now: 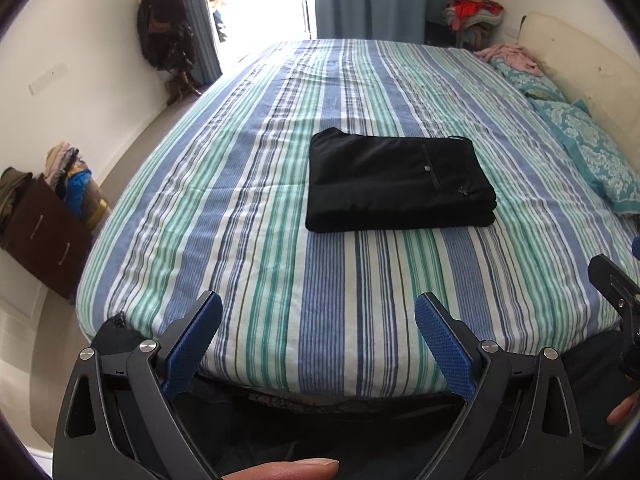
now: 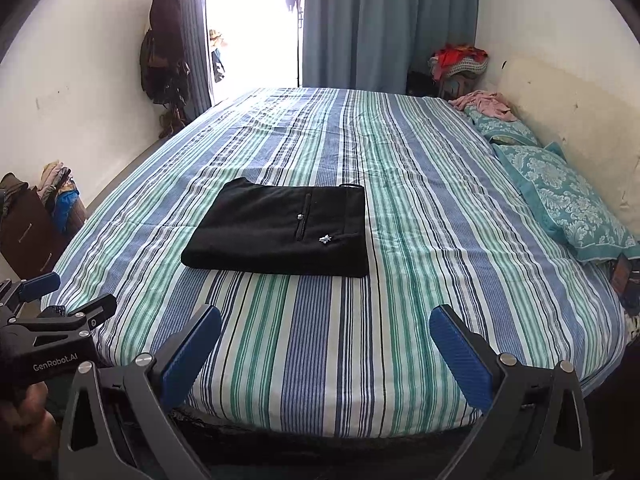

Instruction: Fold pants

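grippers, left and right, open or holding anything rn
Left gripper: open, holding nothing.
Right gripper: open, holding nothing; the folded black pants lie on the bed.

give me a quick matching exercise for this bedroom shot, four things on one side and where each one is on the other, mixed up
Things:
1. pants
2. pillow
3. pink cloth
4. dark clothes

Places:
A. hanging on the left wall
B. folded flat in the middle of the bed
C. far right corner of the bed
D. along the bed's right edge, by the headboard

Pairs: 1-B, 2-D, 3-C, 4-A
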{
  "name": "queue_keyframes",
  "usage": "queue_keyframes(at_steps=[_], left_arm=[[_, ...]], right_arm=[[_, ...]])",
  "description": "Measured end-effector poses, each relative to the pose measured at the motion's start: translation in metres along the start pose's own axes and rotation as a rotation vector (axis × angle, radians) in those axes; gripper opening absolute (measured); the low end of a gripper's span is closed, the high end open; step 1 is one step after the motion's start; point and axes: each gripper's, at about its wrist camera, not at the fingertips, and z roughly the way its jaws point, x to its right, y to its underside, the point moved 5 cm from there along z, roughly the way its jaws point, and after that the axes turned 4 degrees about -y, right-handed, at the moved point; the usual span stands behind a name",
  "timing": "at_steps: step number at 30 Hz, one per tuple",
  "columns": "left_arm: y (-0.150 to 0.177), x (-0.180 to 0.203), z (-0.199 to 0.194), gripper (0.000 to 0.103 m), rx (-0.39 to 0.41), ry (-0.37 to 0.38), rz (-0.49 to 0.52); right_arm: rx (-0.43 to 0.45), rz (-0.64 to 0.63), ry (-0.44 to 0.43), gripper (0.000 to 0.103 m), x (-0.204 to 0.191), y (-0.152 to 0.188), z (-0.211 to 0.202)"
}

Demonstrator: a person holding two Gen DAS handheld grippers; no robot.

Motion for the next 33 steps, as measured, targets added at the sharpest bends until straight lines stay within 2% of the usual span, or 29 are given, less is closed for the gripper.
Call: queue_keyframes(at_steps=[33], left_arm=[[-0.0025,-0.0005,0.0055,0.098,-0.01,-0.002,-0.003]], right_arm=[[-0.023,-0.016,0.002,0.103,-0.0016,-0.0027,0.0041]])
